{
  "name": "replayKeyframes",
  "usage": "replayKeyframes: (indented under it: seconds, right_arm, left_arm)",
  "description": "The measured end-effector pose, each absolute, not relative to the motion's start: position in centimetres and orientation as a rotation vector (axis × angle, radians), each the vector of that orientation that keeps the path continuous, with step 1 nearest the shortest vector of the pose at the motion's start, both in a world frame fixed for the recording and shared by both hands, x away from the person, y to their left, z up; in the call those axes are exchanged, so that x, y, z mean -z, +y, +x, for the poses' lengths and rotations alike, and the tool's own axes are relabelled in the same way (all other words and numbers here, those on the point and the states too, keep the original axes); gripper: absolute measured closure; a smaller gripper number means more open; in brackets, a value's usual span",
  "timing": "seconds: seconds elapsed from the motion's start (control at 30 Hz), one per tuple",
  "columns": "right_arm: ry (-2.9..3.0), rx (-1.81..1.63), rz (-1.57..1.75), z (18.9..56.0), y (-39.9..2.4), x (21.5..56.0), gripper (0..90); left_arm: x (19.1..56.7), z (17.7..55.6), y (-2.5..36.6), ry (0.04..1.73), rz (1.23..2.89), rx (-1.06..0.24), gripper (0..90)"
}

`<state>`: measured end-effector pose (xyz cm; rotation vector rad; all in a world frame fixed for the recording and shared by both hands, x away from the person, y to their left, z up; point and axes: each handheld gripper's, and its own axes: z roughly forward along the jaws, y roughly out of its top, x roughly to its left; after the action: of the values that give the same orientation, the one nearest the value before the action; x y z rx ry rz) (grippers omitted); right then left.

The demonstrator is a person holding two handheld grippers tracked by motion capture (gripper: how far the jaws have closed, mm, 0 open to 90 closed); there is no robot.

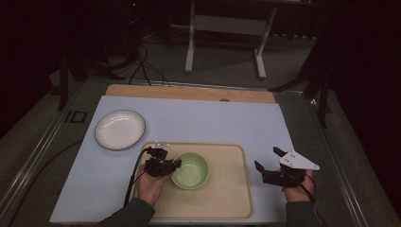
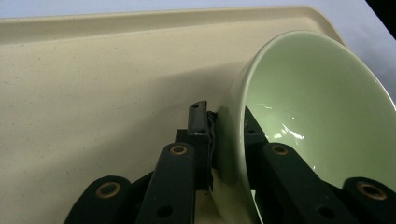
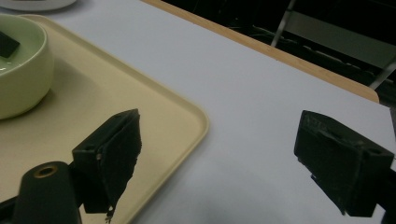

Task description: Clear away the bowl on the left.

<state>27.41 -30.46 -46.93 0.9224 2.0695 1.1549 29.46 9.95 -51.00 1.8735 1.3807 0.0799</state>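
The pale green bowl [image 1: 191, 170], empty, is being held on the cream tray [image 1: 231, 194], its left rim clamped by the left gripper [image 1: 174, 165]. The right gripper [image 1: 267, 159] is being kept apart beside the tray. The white plate [image 1: 119, 129] is lying empty nearby.

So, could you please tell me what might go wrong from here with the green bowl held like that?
1. The left gripper pinches the green bowl by one thin stretch of rim, one jaw inside and one outside. Lifted, the bowl could pivot or slip out and drop onto the tray.
2. The right gripper stands open beside the tray's right edge, off the bowl, so nothing supports the far side if it tips.
3. A careless carry towards the white plate could knock it.
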Motion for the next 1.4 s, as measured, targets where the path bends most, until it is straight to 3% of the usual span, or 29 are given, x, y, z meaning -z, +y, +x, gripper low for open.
replayKeyframes:
  seconds: [0.23,0.3,0.43,0.7,1.4]
  right_arm:
    - [2.071,-1.152,0.922,27.4,-30.4,46.9,14.3]
    - [2.070,-1.153,0.922,27.4,-30.4,46.9,14.3]
    - [2.068,-1.154,0.922,27.4,-30.4,46.9,14.3]
    - [2.067,-1.154,0.923,27.4,-30.4,46.9,14.3]
    - [2.066,-1.156,0.928,27.4,-30.5,46.9,14.3]
  left_arm:
    - [51.3,29.4,9.9,1.382,1.885,-0.080,79.7]
    - [51.0,29.4,10.0,1.358,1.869,-0.087,74.7]
    - [49.9,29.3,10.4,1.301,1.887,-0.175,63.4]
    - [47.3,29.0,12.0,1.274,1.874,-0.373,53.1]
    - [44.5,28.7,19.1,1.307,1.757,-0.587,43.3]
